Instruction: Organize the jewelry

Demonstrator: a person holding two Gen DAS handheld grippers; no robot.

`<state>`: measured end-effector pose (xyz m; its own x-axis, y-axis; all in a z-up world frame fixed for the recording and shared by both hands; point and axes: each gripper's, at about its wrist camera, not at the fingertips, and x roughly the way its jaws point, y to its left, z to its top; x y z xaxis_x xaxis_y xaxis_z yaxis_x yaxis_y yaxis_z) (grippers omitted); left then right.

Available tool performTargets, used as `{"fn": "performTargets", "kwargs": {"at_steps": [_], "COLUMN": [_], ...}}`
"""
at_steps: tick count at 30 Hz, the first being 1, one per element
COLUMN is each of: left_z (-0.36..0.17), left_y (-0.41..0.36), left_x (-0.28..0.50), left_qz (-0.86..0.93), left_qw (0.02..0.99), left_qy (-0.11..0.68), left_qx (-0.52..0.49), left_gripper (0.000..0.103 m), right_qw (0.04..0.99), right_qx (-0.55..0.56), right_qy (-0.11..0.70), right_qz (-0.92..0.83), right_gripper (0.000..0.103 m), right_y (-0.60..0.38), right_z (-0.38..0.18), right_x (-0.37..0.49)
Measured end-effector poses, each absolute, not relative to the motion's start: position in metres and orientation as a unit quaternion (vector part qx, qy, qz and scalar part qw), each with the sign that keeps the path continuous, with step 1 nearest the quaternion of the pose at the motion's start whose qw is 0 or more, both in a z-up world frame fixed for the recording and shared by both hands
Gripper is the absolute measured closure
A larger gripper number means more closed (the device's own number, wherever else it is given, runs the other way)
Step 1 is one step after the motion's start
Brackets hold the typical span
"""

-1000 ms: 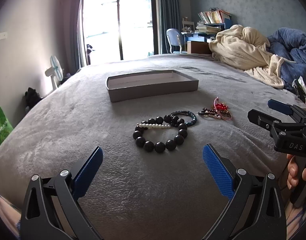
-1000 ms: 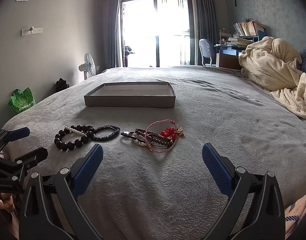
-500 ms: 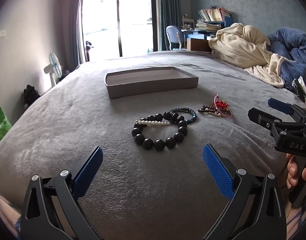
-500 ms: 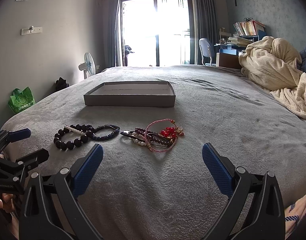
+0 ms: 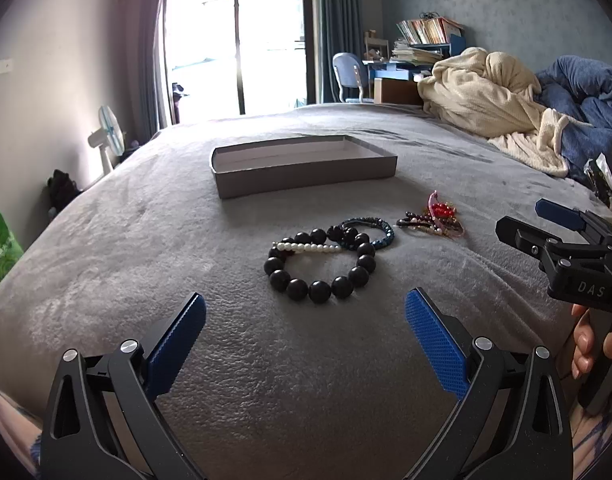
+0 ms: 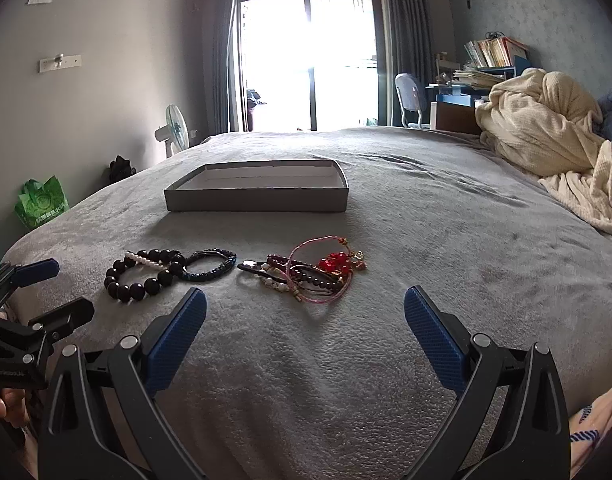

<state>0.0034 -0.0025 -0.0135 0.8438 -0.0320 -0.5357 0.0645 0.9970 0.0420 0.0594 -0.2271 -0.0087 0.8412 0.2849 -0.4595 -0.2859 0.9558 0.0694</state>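
Both wrist views sit low over the near edge of the bed (image 5: 145, 240), facing the window (image 6: 310, 60). Left view stands left of the right. Both share the grey box (image 5: 306, 168) and bracelets (image 6: 233, 268), close ahead.

Grey bed (image 6: 386, 208) fills the foreground; glass balcony door (image 6: 310, 60) at 12 o'clock, overexposed, dark curtains either side; standing fan (image 6: 173, 128) at 10 o'clock; cluttered desk (image 6: 462, 98) and chair (image 6: 410, 96) at 2 o'clock; cream blanket (image 6: 546, 128) at 3 o'clock.
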Motion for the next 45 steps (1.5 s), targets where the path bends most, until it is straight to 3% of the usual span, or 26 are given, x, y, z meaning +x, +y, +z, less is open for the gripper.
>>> {"fn": "performTargets", "kwargs": {"at_steps": [22, 25, 29, 34, 37, 39, 45], "left_z": [-0.013, -0.015, -0.019, -0.028, -0.030, -0.029, -0.016], "left_y": [0.012, 0.019, 0.028, 0.030, 0.031, 0.031, 0.046], "left_x": [0.048, 0.055, 0.065, 0.077, 0.084, 0.084, 0.080], "left_qz": [-0.036, -0.033, -0.036, -0.036, -0.037, -0.037, -0.033], "left_qw": [0.944, 0.940, 0.932, 0.923, 0.920, 0.921, 0.929], "left_qy": [0.329, 0.338, 0.358, 0.381, 0.387, 0.386, 0.364], "left_qx": [-0.016, -0.030, -0.050, -0.044, -0.038, -0.032, -0.055], "left_gripper": [0.007, 0.018, 0.041, 0.057, 0.071, 0.086, 0.088], "right_qw": [0.947, 0.947, 0.947, 0.945, 0.943, 0.943, 0.936], "right_qx": [0.042, 0.040, 0.040, 0.051, 0.057, 0.056, 0.051], "right_qy": [0.272, 0.271, 0.271, 0.279, 0.286, 0.290, 0.310], "right_qz": [0.165, 0.168, 0.168, 0.164, 0.158, 0.156, 0.160], "right_gripper": [0.005, 0.005, 0.005, 0.005, 0.005, 0.005, 0.005], "right_y": [-0.237, -0.237, -0.237, -0.241, -0.248, -0.252, -0.250], "right_z": [-0.010, -0.009, -0.008, -0.004, 0.000, -0.001, -0.005], "right_x": [0.077, 0.076, 0.076, 0.087, 0.100, 0.106, 0.121]}}
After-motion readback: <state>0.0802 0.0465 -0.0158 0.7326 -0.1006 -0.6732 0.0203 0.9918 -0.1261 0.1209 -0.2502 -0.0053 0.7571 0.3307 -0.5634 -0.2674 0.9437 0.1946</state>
